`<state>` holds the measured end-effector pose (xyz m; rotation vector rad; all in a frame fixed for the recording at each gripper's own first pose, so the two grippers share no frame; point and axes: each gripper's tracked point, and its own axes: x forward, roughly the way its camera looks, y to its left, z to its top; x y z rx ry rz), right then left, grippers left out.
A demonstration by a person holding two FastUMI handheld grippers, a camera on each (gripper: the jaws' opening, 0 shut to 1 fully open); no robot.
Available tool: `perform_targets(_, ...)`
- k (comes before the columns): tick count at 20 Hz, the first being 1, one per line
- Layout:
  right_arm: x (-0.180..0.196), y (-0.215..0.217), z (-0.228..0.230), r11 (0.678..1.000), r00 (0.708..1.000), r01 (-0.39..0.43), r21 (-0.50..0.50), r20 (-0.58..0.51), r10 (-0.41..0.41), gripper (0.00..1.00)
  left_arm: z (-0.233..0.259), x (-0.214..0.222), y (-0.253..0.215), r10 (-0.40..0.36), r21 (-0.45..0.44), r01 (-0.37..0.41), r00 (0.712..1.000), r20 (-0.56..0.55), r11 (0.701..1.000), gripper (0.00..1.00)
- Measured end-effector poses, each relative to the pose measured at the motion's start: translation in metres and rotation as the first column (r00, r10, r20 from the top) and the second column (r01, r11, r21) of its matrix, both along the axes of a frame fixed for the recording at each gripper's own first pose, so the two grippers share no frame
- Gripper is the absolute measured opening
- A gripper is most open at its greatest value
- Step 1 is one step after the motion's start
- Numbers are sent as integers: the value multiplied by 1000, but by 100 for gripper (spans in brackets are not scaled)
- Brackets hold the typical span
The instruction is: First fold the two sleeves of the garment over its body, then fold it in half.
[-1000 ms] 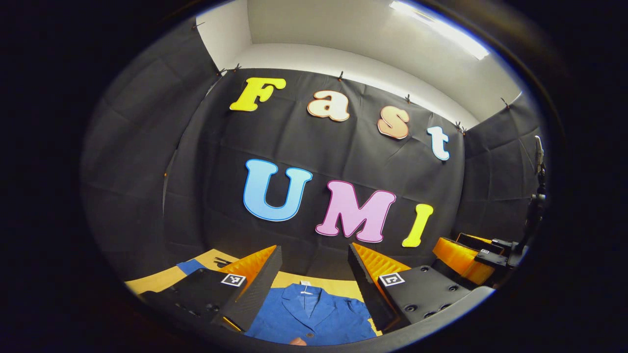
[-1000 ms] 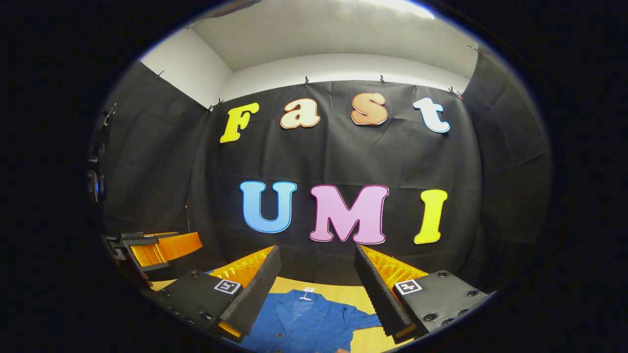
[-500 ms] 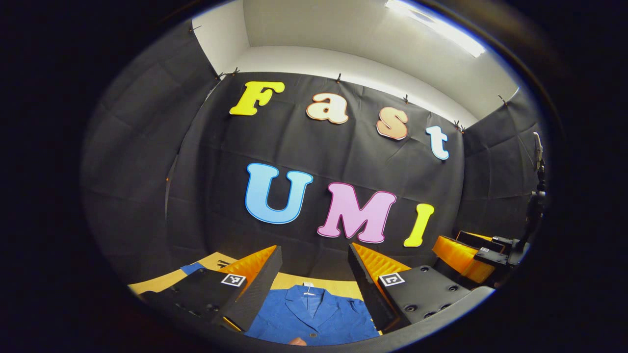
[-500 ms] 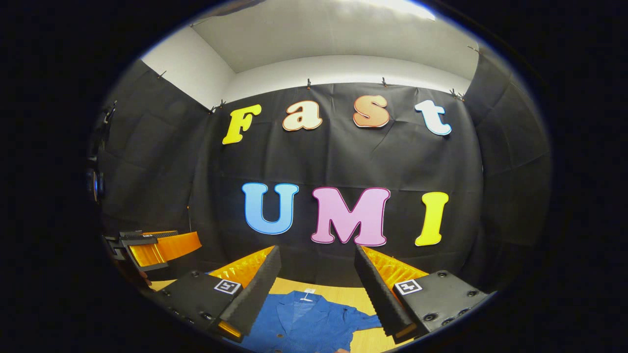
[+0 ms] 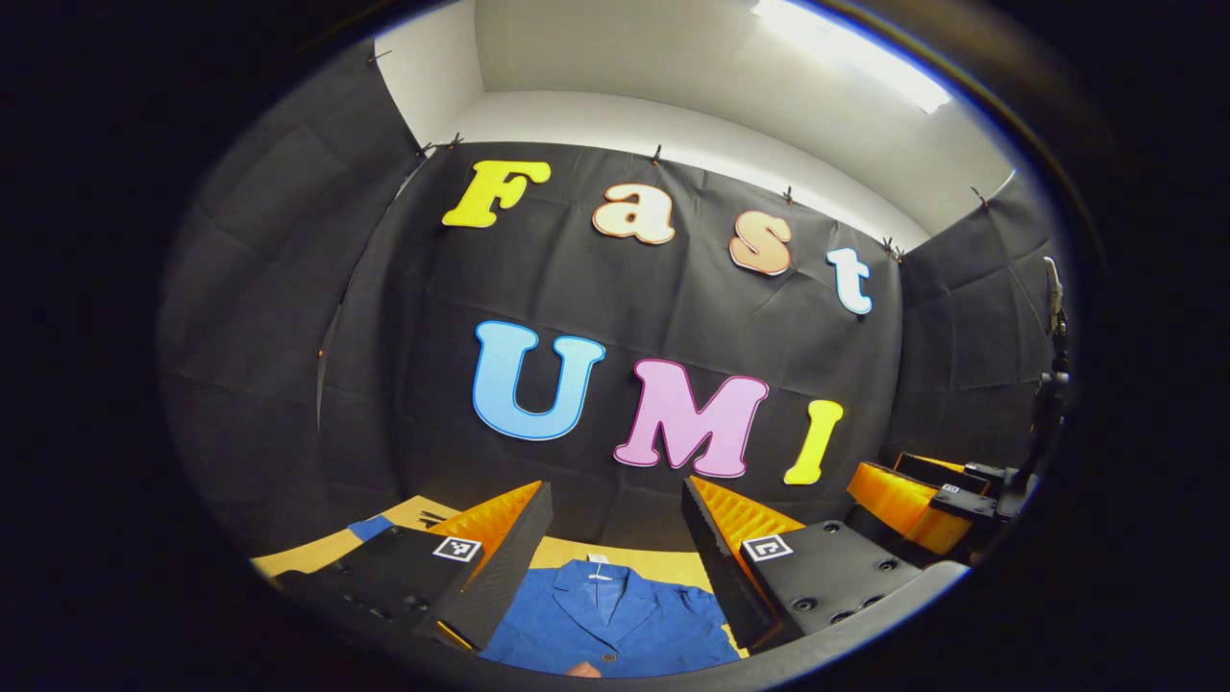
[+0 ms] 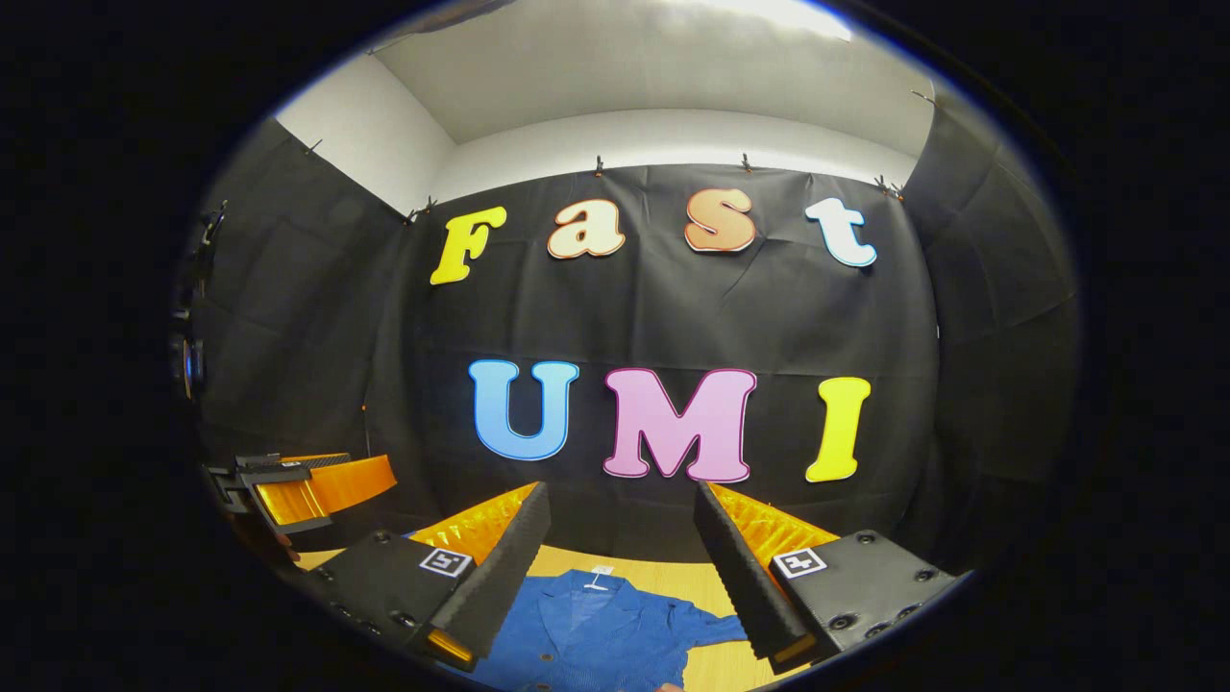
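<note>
**A:** Booth, start of the fold: your left gripper (image 5: 613, 519) and right gripper (image 6: 623, 524) hover with jaws spread wide, gripping nothing, barely shifted in the last second.

**B:** And the blue jacket (image 5: 610, 625)?

**A:** Flat on the wooden table (image 6: 673, 577) below, collar far, 2 sleeves apparently unfolded. Nothing begun.

Blue collared garment (image 5: 610, 620) lies flat, unfolded, on the wooden table (image 5: 307, 550).

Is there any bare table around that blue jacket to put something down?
Yes: a strip of table between the jacket collar and the wall, and a patch beside its sleeve. The middle is taken by the jacket.
</note>
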<state>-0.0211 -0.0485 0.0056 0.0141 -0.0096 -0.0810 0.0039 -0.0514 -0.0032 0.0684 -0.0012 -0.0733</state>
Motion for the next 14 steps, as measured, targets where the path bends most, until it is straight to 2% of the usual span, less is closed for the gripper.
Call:
perform_targets(1,0,0,0,1000,1000,1,-1,1,-1,92,1,-1,0,-2,3,2,1000,-1,1000,81)
perform_targets(2,0,-1,1,1000,1000,2,-3,2,-2,92,0,-1,-1,-4,7,4,1000,-1,1000,84)
perform_targets(5,-1,0,1,1000,1000,4,-5,2,-4,92,0,-1,-1,-7,19,7,1000,0,1000,84)
perform_targets(6,-1,1,1,1000,1000,6,-6,3,-6,97,1,-1,-1,-8,22,8,1000,1,1000,84)
perform_targets(7,-2,0,1,1000,1000,7,-7,2,-7,97,2,-1,-2,-9,25,9,1000,2,1000,84)
perform_targets(8,-2,1,2,1000,1000,8,-8,3,-8,92,2,0,-1,-9,30,9,1000,2,1000,84)
perform_targets(9,-2,1,2,1000,1000,10,-8,3,-10,92,2,-1,-1,-11,34,11,1000,3,999,84)
perform_targets(10,-3,1,2,1000,1000,11,-9,2,-11,97,2,-2,-1,-11,38,10,1000,2,999,81)
perform_targets(12,-3,2,1,1000,1000,14,-11,-1,-14,97,0,-1,-1,-10,45,10,1000,-2,999,84)
perform_targets(13,-3,2,1,1000,1000,14,-12,-2,-14,92,1,-1,0,-10,46,10,1000,-3,999,84)
perform_targets(14,-3,2,2,1000,1000,15,-14,-2,-15,92,0,0,0,-11,44,11,1000,-5,999,84)
